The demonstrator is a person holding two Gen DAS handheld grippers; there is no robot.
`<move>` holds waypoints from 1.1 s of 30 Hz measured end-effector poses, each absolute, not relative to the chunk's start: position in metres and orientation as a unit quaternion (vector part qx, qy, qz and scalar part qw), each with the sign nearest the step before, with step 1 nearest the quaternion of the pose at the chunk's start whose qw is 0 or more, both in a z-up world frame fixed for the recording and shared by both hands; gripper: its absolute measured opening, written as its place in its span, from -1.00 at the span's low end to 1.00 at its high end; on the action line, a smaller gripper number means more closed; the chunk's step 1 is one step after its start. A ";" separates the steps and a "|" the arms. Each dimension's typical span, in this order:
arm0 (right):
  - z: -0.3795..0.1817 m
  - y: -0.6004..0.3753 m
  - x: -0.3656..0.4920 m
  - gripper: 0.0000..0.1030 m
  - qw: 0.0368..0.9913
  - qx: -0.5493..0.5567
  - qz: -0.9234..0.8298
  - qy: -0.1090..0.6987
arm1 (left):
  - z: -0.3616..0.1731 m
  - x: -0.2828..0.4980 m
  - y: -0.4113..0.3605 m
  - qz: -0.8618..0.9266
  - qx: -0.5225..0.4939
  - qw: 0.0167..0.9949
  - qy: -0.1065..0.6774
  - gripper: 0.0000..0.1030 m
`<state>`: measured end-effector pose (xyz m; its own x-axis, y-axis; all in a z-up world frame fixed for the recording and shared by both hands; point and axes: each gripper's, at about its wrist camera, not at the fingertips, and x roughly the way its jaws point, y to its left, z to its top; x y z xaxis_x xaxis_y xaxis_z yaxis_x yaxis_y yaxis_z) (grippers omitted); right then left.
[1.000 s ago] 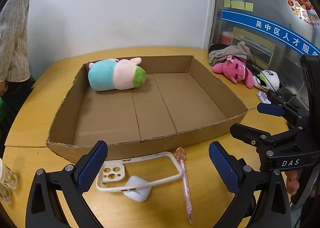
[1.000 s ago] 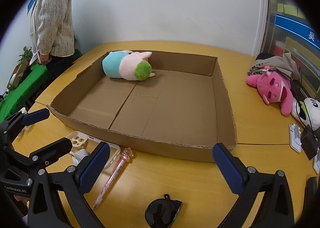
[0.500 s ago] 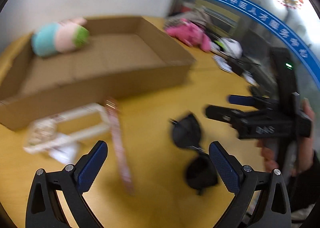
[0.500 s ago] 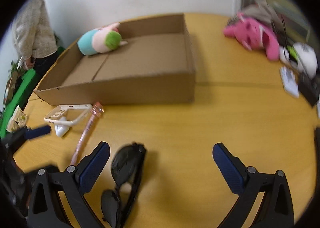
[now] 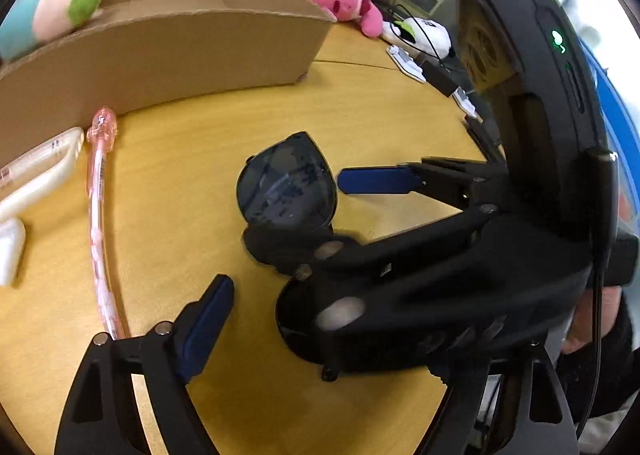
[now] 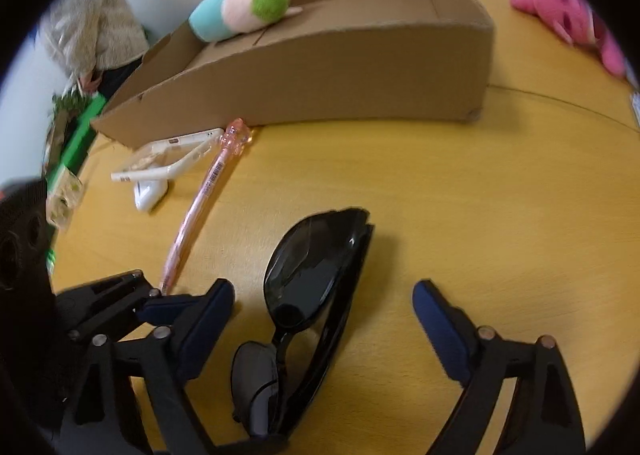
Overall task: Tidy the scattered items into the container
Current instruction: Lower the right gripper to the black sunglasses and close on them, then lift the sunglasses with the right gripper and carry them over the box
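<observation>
Black sunglasses (image 6: pixel 316 291) lie folded on the yellow table, between the open jaws of my right gripper (image 6: pixel 324 319). In the left wrist view the sunglasses (image 5: pixel 286 191) lie ahead with the right gripper (image 5: pixel 352 215) over them. My left gripper (image 5: pixel 320 319) is open and empty; only its left finger (image 5: pixel 204 319) shows. A pink pen (image 6: pixel 200 207), a white phone case (image 6: pixel 168 159) and a white earbud case (image 6: pixel 148 195) lie by the front wall of the cardboard box (image 6: pixel 320 79). A plush toy (image 6: pixel 240 9) lies in the box.
A pink plush (image 5: pixel 340 5) and a panda plush (image 5: pixel 424 33) lie with cables at the table's right side. A person in a grey cardigan (image 6: pixel 88 35) stands beyond the box at the left.
Both grippers have dropped low and swung toward the sunglasses. The right gripper now straddles them, and the left gripper has closed in beside it.
</observation>
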<state>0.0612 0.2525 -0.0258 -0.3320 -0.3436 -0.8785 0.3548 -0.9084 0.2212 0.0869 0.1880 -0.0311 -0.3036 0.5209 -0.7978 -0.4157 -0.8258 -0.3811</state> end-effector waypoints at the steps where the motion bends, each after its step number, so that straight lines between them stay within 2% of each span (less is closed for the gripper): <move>1: -0.025 0.250 0.063 0.57 0.213 0.534 -0.818 0.015 | -0.031 0.089 0.192 0.807 -0.511 0.291 -0.044 0.47; 2: -0.024 0.248 0.064 0.22 0.212 0.532 -0.820 0.019 | -0.031 0.090 0.194 0.809 -0.510 0.291 -0.038 0.40; 3: -0.023 0.247 0.065 -0.02 0.214 0.530 -0.820 0.019 | -0.032 0.090 0.195 0.808 -0.510 0.293 -0.036 0.30; 4: -0.022 0.246 0.065 -0.08 0.220 0.531 -0.818 0.014 | -0.032 0.090 0.195 0.806 -0.511 0.296 -0.038 0.17; 10: -0.020 0.248 0.069 -0.12 0.229 0.526 -0.819 0.002 | -0.030 0.095 0.194 0.806 -0.509 0.297 -0.051 0.15; 14: -0.001 0.249 0.068 -0.34 0.243 0.503 -0.829 -0.024 | -0.016 0.097 0.187 0.818 -0.493 0.292 -0.053 0.13; 20: 0.038 0.238 0.057 -0.35 0.257 0.468 -0.845 -0.008 | 0.023 0.088 0.180 0.844 -0.451 0.287 -0.037 0.05; 22: 0.046 0.233 0.049 -0.38 0.265 0.464 -0.845 -0.010 | 0.035 0.076 0.175 0.852 -0.441 0.282 -0.032 -0.22; 24: 0.057 0.228 0.040 -0.42 0.268 0.455 -0.849 -0.002 | 0.049 0.063 0.167 0.856 -0.434 0.279 -0.033 -0.30; 27: 0.076 0.221 0.021 -0.48 0.270 0.435 -0.859 0.005 | 0.064 0.043 0.158 0.862 -0.425 0.275 -0.033 -0.84; 33: 0.081 0.205 -0.009 -0.53 0.287 0.435 -0.853 -0.001 | 0.076 0.010 0.144 0.865 -0.412 0.282 -0.040 -0.90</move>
<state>-0.0092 0.2051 0.0805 -0.4567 -0.4916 -0.7414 0.4892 -0.8349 0.2523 0.0100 0.1439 0.0763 -0.5010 0.5210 -0.6910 -0.4548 -0.8378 -0.3020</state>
